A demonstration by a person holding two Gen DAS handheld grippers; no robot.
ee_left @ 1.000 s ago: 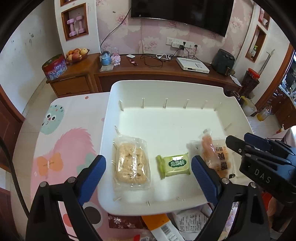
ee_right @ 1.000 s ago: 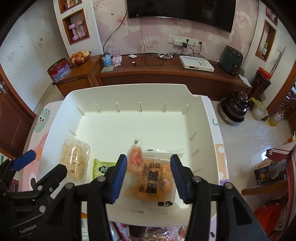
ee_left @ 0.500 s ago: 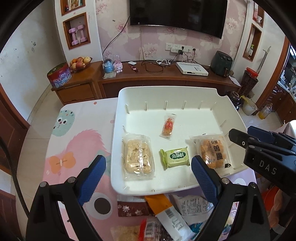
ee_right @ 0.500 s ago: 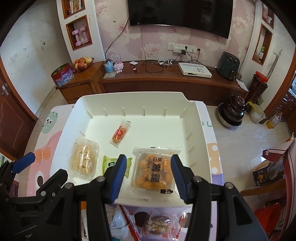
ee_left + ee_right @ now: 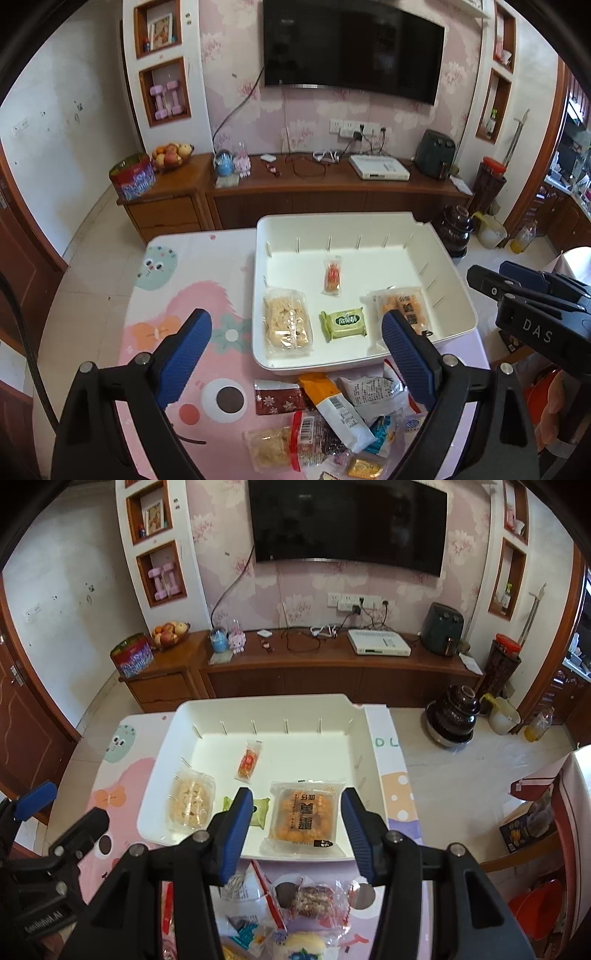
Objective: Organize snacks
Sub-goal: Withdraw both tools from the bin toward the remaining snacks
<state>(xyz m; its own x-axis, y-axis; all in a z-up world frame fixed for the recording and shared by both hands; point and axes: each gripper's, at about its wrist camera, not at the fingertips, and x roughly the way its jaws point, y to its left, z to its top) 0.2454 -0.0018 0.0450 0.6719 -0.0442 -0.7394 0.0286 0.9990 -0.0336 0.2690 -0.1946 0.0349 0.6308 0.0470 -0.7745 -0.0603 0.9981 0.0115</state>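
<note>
White tray [image 5: 369, 738] holds four wrapped snacks: pale rice-crisp pack [image 5: 190, 799] at lower left of the tray floor, green pack [image 5: 343, 324] beside it, orange cake pack [image 5: 304, 818] with dark lettering, small red-orange sachet [image 5: 249, 760] higher up, mid-frame. Loose snack pile [image 5: 332, 417] lies on the pink cartoon worktop [image 5: 177, 280] just below the tray, bottom centre. Left hand-held gripper [image 5: 295, 354] spread wide, empty, framing the tray's near edge. Right hand-held gripper [image 5: 295, 827] partly open, empty, fingers either side of the orange cake pack in frame, not touching.
</note>
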